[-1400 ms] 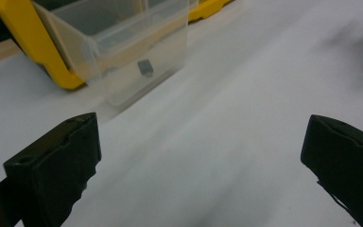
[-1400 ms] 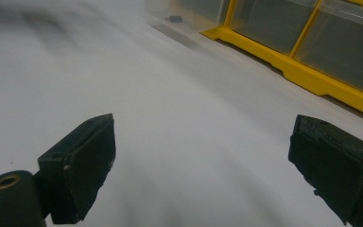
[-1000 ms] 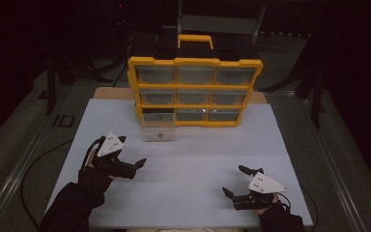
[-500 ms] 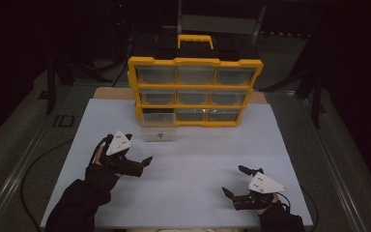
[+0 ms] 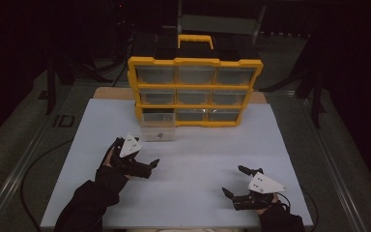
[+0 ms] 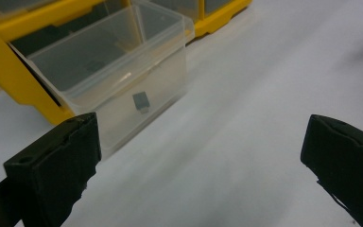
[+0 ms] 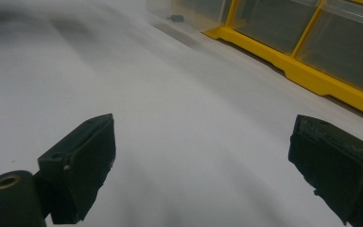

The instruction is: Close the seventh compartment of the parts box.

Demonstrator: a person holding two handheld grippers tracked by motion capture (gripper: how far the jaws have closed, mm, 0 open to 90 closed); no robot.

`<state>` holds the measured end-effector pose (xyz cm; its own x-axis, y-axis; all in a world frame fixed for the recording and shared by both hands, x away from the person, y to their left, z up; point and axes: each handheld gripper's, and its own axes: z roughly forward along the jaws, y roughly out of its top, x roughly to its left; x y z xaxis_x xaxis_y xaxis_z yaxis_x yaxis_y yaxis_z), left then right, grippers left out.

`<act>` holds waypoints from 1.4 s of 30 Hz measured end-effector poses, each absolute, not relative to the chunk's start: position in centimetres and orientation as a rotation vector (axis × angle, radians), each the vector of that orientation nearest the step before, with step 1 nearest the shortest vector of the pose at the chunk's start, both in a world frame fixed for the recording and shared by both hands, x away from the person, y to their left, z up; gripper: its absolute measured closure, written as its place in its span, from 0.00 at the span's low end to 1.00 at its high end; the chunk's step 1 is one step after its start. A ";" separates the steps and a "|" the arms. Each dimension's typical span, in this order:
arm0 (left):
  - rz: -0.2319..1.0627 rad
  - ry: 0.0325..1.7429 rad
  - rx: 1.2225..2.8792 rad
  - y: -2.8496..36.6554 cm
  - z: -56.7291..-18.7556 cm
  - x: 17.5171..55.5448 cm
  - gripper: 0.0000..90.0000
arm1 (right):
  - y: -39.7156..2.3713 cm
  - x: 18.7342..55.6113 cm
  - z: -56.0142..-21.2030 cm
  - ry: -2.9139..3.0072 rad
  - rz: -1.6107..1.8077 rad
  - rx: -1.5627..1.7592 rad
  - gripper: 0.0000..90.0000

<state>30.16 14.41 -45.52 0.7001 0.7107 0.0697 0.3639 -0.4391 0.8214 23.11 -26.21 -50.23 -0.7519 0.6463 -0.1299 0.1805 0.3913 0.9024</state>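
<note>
A yellow organiser (image 5: 195,92) with clear drawers stands at the back of the white table (image 5: 198,154). Its bottom-left drawer (image 5: 157,133) is pulled out over the table. In the left gripper view that clear drawer (image 6: 118,71) holds a small dark part (image 6: 141,101). My left gripper (image 5: 150,166) is open a little in front of the drawer and holds nothing; its jaws (image 6: 203,156) stand wide apart. My right gripper (image 5: 235,181) is open and empty near the table's front right, and in its own view (image 7: 203,161) it faces the organiser (image 7: 283,66).
The organiser has a yellow carry handle (image 5: 195,39) on top, and its other drawers are pushed in. A dark floor surrounds the table, with a cable (image 5: 31,166) trailing off at the left. Bare white table lies between the two grippers.
My left gripper has moved to the right and slightly forward, closer to the pulled-out drawer. The right gripper has stayed where it was.
</note>
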 end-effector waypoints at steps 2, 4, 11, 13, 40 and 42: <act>0.505 0.827 2.069 14.2 -46.0 30.4 0.00 | -26.2 23.1 -50.2 2.189 1.333 0.708 0.09; 0.500 0.831 2.081 14.0 -46.5 30.5 0.00 | -26.2 23.1 -50.2 2.188 1.333 0.708 0.09; 0.467 0.851 2.108 13.4 -48.1 31.0 0.00 | -26.2 23.1 -50.2 2.188 1.333 0.711 0.09; 0.463 0.861 2.104 13.3 -48.3 31.0 0.00 | -26.3 23.1 -50.2 2.190 1.332 0.708 0.09; 0.537 0.990 2.067 11.8 -50.2 31.7 0.00 | -26.2 23.2 -50.3 2.195 1.340 0.713 0.09; 0.545 1.007 2.063 11.8 -50.3 31.8 0.00 | -26.2 23.2 -50.3 2.195 1.338 0.712 0.09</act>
